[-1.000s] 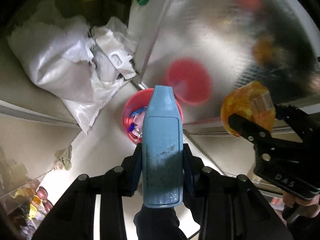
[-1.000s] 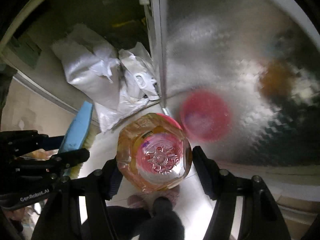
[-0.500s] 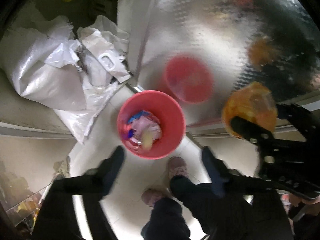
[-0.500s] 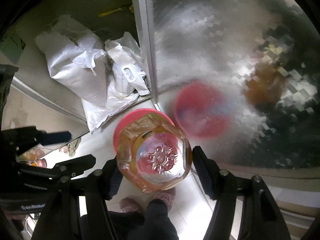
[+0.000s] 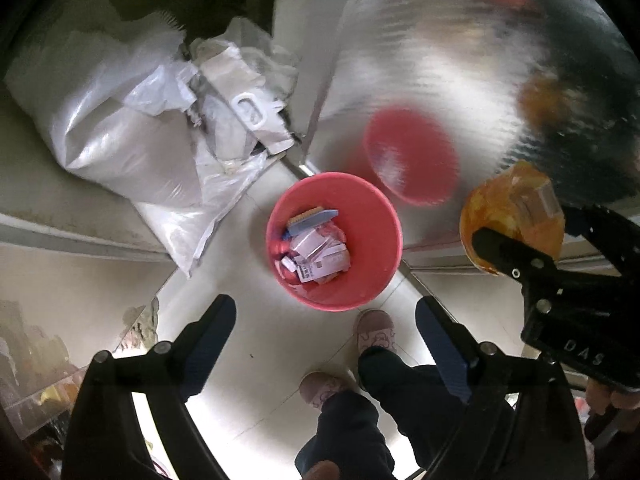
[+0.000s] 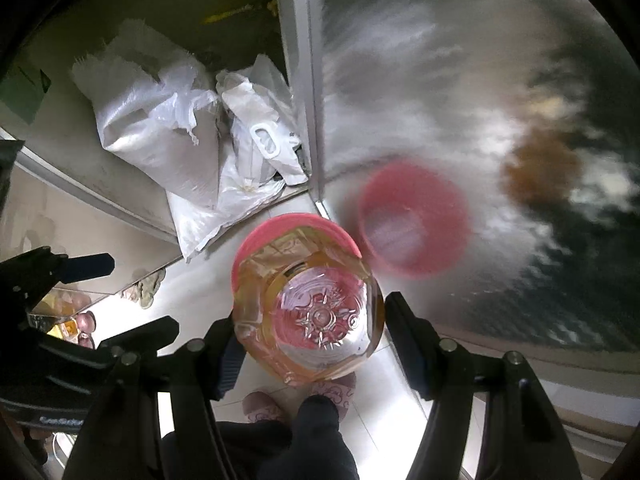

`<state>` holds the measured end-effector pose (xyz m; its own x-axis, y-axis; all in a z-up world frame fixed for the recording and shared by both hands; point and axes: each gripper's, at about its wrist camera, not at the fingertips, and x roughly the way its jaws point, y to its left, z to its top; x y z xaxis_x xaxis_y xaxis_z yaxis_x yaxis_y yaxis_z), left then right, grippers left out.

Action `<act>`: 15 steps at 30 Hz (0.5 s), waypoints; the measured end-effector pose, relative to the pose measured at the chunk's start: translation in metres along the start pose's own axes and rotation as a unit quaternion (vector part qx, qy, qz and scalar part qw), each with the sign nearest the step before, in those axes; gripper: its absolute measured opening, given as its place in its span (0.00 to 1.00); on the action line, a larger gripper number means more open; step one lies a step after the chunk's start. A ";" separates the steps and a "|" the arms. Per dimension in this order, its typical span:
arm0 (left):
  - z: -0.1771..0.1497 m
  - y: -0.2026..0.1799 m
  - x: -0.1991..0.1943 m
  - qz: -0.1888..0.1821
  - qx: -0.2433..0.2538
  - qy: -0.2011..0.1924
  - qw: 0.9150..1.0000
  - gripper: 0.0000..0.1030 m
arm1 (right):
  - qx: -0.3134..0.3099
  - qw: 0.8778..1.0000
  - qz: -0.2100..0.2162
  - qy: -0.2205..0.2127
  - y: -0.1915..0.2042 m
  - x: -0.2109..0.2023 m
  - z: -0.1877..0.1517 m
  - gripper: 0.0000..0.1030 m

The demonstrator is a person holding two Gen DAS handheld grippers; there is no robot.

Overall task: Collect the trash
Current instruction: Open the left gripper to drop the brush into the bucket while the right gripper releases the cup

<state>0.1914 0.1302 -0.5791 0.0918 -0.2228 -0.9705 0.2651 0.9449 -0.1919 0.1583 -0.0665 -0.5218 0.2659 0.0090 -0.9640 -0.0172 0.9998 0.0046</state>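
Already dropped in: blue brush (image 5: 313, 216) atop wrappers inside pink bin (image 5: 376, 280) on the floor. Left gripper (image 5: 326, 334) spread wide and empty at six o'clock of the bin. Right gripper (image 6: 310, 336) clamped on amber plastic bottle (image 6: 308, 312), poised base-up over the bin's rim. Judged near done; bottle not yet binned. White sacks (image 5: 120, 128) at ten o'clock.
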 end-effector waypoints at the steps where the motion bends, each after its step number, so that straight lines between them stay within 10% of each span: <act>1: 0.001 0.003 0.002 0.003 -0.004 0.002 1.000 0.88 | -0.001 1.000 -0.001 0.004 0.002 0.005 0.000 0.61; 15: 0.006 0.036 0.003 0.029 -0.036 0.000 0.999 0.88 | -0.029 0.999 -0.014 0.005 0.018 0.021 0.012 0.70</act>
<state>0.2069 0.1617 -0.5885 0.1057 -0.1683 -0.9801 0.1899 0.9709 -0.1462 0.1748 -0.0479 -0.5390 0.2572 -0.0189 -0.9662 -0.0669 0.9971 -0.0373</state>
